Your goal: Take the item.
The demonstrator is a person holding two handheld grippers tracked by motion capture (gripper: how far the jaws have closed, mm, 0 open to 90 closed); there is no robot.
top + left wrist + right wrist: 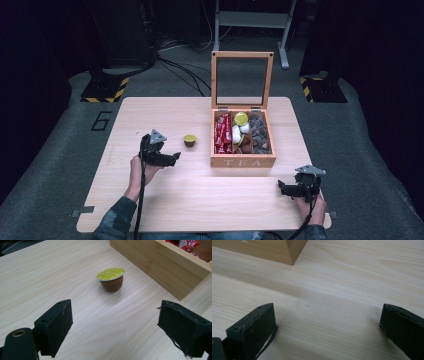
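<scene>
A brown coffee capsule with a yellow-green lid (189, 140) (111, 279) stands upright on the wooden table (165, 195), left of an open wooden tea box (243, 161) (160, 263) marked TEA. My left gripper (175, 156) (115, 327) is open, its jaws wide apart just short of the capsule, with nothing between them. My right gripper (281, 188) (327, 330) is open low over bare table near the front right, the box corner (292, 252) ahead of it.
The box holds red sachets (222, 133), white and yellow-lidded capsules (240, 125) and dark wrapped pieces (259, 134) in three compartments; its glass-framed lid (242, 80) stands upright at the back. Cables and stand feet (105, 90) lie on the floor beyond.
</scene>
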